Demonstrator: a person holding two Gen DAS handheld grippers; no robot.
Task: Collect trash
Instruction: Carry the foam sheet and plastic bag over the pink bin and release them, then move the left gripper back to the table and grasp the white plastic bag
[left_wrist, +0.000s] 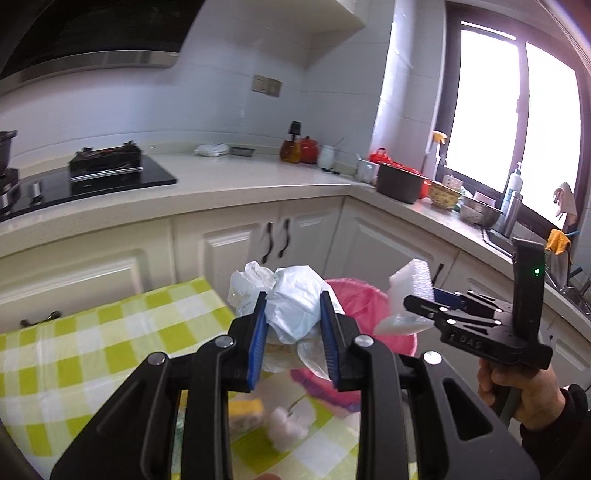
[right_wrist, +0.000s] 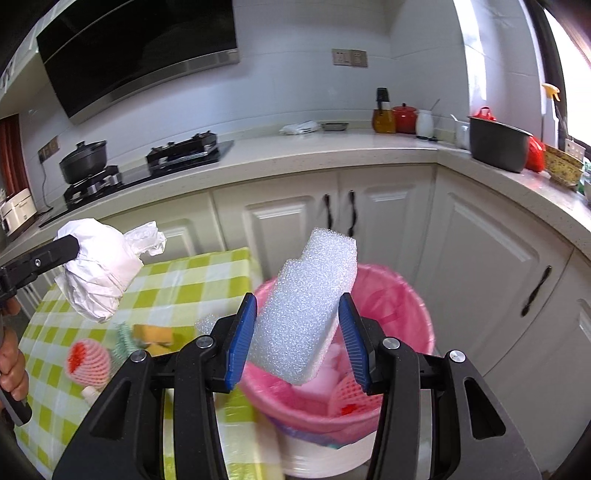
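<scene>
The left gripper (left_wrist: 295, 336) clamped a crumpled bag (left_wrist: 295, 306) beside the bin (right_wrist: 391, 295); the right gripper (right_wrist: 299, 336) pinched foam (right_wrist: 306, 306) above it. Releasing the bag there risked missing; the light foam could drift past the rim.

- Two grippers in play: the left gripper (left_wrist: 293, 334) clamps one crumpled white plastic bag (left_wrist: 295, 306), the right gripper (right_wrist: 297, 341) clamps one white foam block (right_wrist: 306, 306).
- One pink-lined trash bin (right_wrist: 417, 325), at about twelve o'clock from the right gripper.
- One green checked table (right_wrist: 192, 280), at ten o'clock.
- On it: one pink foam fruit net (right_wrist: 86, 362), one yellow sponge (right_wrist: 153, 334).
- On the counter: one black pot (right_wrist: 83, 160) on the stove, one dark pot (right_wrist: 496, 146) at two o'clock, one red lidded pot (right_wrist: 404, 118), one oil bottle (right_wrist: 383, 112).
</scene>
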